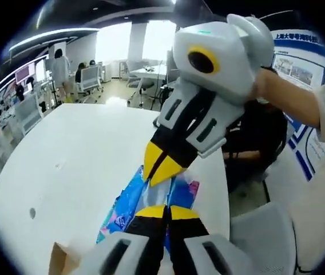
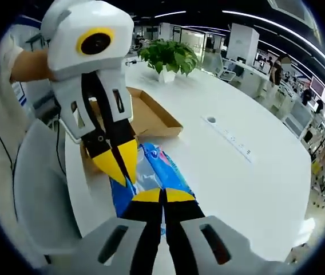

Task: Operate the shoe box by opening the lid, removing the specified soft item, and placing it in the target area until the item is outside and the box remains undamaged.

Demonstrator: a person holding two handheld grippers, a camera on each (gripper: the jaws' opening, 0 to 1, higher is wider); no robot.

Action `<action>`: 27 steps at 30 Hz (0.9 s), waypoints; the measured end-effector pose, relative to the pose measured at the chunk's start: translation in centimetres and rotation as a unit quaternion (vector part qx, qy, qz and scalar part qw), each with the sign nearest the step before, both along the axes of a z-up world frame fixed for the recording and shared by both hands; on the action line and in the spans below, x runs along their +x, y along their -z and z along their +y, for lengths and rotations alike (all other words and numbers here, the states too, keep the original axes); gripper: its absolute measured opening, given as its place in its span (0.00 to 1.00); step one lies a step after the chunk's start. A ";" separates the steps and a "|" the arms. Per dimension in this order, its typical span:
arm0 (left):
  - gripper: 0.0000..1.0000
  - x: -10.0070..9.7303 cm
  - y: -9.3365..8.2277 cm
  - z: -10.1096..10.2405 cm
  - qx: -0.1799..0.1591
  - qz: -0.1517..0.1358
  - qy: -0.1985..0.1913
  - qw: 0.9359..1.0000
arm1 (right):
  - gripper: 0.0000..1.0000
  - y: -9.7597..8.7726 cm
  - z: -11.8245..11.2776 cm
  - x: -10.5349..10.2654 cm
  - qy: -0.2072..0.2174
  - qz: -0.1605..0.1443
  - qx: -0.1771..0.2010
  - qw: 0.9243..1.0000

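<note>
One white table, smooth, rounded. One open brown cardboard shoe box on it. One blue glossy plastic soft pack lies beside the box, pinched by both grippers: left gripper, right gripper, jaws closed on it.

Bright open office — white table
</note>
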State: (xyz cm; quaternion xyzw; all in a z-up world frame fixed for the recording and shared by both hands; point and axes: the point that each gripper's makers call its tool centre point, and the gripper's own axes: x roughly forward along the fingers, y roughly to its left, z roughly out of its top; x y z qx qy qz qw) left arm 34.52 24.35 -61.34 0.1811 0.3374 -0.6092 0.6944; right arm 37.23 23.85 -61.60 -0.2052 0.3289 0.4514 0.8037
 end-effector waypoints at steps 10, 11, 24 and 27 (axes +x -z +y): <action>0.00 0.3 1.6 -3.5 0.005 0.019 0.025 1.000 | 0.00 1.6 -3.1 0.4 -0.008 0.013 -0.007 1.000; 0.00 0.4 2.0 -4.1 0.005 0.021 0.030 0.999 | 0.00 1.9 -3.6 0.6 -0.009 0.016 -0.006 1.000; 0.00 1.7 4.0 -8.8 0.005 0.044 0.050 0.998 | 0.00 3.9 -7.9 2.7 0.006 0.018 -0.012 1.000; 0.00 1.9 4.4 -9.8 0.001 0.048 0.053 0.997 | 0.00 4.3 -8.7 3.2 0.015 0.019 -0.007 1.000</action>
